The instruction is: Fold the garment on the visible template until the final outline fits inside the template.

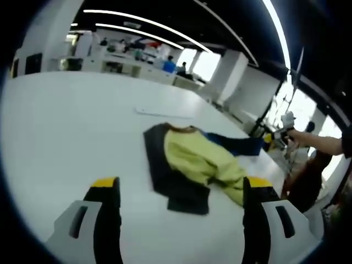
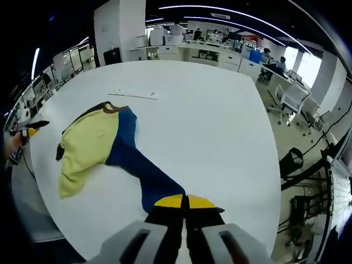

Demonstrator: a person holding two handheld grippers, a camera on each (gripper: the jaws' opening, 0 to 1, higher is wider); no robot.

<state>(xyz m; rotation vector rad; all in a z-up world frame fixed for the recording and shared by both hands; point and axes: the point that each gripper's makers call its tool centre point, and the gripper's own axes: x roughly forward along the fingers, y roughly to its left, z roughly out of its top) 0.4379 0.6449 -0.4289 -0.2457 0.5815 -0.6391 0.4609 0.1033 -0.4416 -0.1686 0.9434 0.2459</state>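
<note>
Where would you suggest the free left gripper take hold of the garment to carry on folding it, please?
Probably the yellow sleeve end, the loose part of the garment lying nearest the open left gripper. It lies flat on the white table, so come in low from the table edge. The right gripper is shut on the blue sleeve, stretched out opposite.
</note>
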